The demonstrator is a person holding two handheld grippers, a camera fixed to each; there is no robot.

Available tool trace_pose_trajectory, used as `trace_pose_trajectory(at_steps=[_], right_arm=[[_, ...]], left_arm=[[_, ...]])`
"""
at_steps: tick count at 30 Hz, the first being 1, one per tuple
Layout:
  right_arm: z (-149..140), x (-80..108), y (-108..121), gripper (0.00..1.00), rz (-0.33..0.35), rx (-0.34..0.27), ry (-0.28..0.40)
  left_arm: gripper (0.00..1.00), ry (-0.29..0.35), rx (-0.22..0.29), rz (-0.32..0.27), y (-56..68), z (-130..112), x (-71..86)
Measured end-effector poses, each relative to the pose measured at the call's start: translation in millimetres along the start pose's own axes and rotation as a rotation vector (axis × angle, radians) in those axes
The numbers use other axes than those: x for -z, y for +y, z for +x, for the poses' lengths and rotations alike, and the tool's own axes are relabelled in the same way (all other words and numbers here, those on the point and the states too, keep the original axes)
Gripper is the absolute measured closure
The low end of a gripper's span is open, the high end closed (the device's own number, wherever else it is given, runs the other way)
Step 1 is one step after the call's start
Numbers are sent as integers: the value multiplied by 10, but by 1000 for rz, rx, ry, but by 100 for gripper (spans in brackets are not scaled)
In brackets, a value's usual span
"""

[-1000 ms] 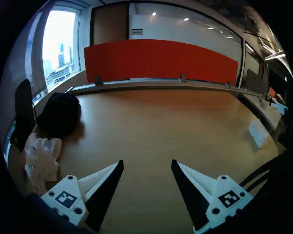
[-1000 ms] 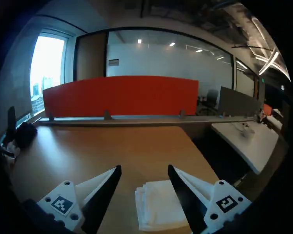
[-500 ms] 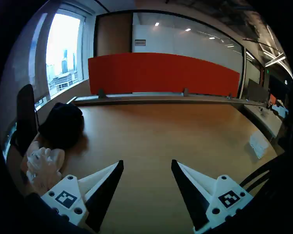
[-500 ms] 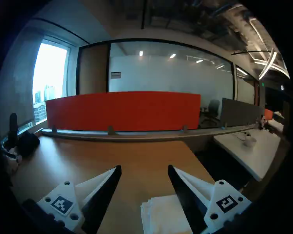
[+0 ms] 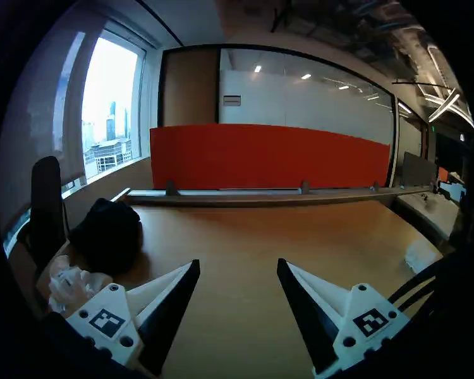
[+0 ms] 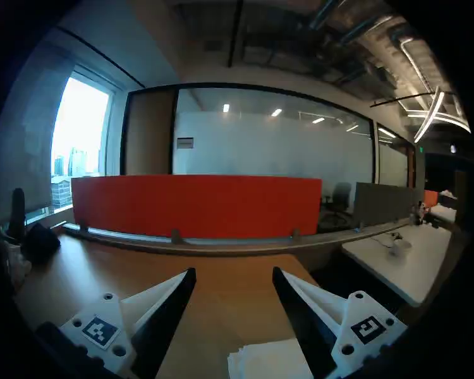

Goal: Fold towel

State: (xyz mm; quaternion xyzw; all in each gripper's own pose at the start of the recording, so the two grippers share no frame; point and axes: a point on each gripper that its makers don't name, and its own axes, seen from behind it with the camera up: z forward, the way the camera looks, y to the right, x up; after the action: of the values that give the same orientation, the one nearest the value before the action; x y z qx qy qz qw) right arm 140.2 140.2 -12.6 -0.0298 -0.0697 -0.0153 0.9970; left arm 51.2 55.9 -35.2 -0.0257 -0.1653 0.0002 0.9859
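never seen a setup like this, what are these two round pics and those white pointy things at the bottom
No robot here: a person holds a pair of tongs in each hand, and a wide-angle camera rides on each pair, looking forward along its two fingers. The white and black wedges at the bottom of each picture are those fingers. One picture is from the left tongs, the other from the right tongs. Both pairs stand open and hold nothing. Below them is a wooden desk backed by a red divider. A folded white towel lies on the desk close below the right tongs, and a dark bundle sits near the window.
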Motion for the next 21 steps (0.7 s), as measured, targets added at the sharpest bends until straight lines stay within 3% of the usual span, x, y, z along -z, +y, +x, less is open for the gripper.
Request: trace_pose_trajectory(at_steps=[11, 21], right_arm=[[195, -34, -296, 3, 31, 8, 18], [286, -92, -721, 3, 69, -3, 27]], left_arm=[[10, 58, 2, -1, -54, 250, -47], [10, 104, 41, 20, -235, 452, -116]])
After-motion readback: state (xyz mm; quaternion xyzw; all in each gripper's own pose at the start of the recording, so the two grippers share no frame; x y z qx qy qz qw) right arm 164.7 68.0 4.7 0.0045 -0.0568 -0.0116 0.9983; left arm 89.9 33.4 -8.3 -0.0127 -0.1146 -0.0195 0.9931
